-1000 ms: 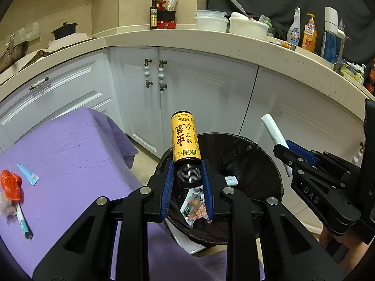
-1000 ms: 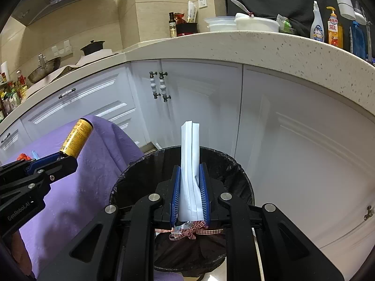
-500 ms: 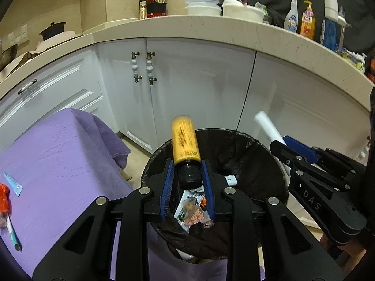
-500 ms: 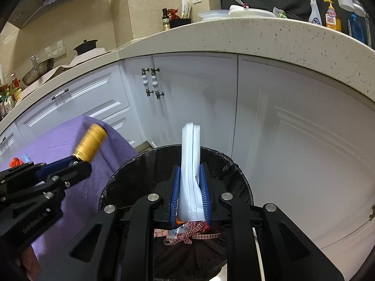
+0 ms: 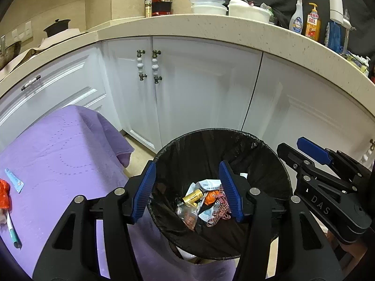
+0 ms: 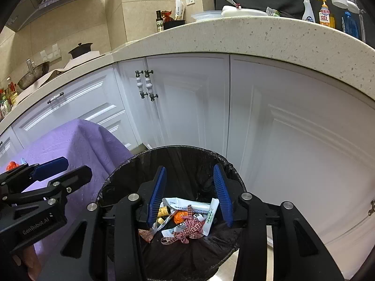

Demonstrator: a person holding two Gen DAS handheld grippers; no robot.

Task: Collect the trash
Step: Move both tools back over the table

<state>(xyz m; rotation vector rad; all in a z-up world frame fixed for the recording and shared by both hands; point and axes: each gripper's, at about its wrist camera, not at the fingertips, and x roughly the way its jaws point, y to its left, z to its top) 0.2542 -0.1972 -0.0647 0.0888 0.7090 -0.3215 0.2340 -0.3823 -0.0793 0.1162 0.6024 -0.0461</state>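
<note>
A bin lined with a black bag (image 5: 257,145) (image 6: 131,161) stands on the floor below both grippers. My left gripper (image 5: 187,187) hangs over its mouth, jaws opening, nothing between them. The yellow bottle (image 5: 193,196) (image 6: 164,210) lies among the trash at the bottom. My right gripper (image 6: 189,192) also hangs over the bin, jaws opening and empty. The white folded paper (image 6: 199,205) lies in the bin beside a red checked ribbon (image 6: 189,230). On the purple cloth (image 5: 58,154) at left lie a red wrapper (image 5: 4,196), a small blue packet (image 5: 14,180) and a pen-like stick (image 5: 13,233).
White cabinet doors (image 5: 199,89) stand just behind the bin under a speckled counter (image 5: 234,25) with bottles, bowls and a pot. The cloth-covered table (image 6: 70,140) touches the bin's left side. Each gripper shows at the edge of the other's view.
Both grippers opened. The yellow bottle dropped out of the left one and the white folded paper out of the right one; both now lie in the bin.
</note>
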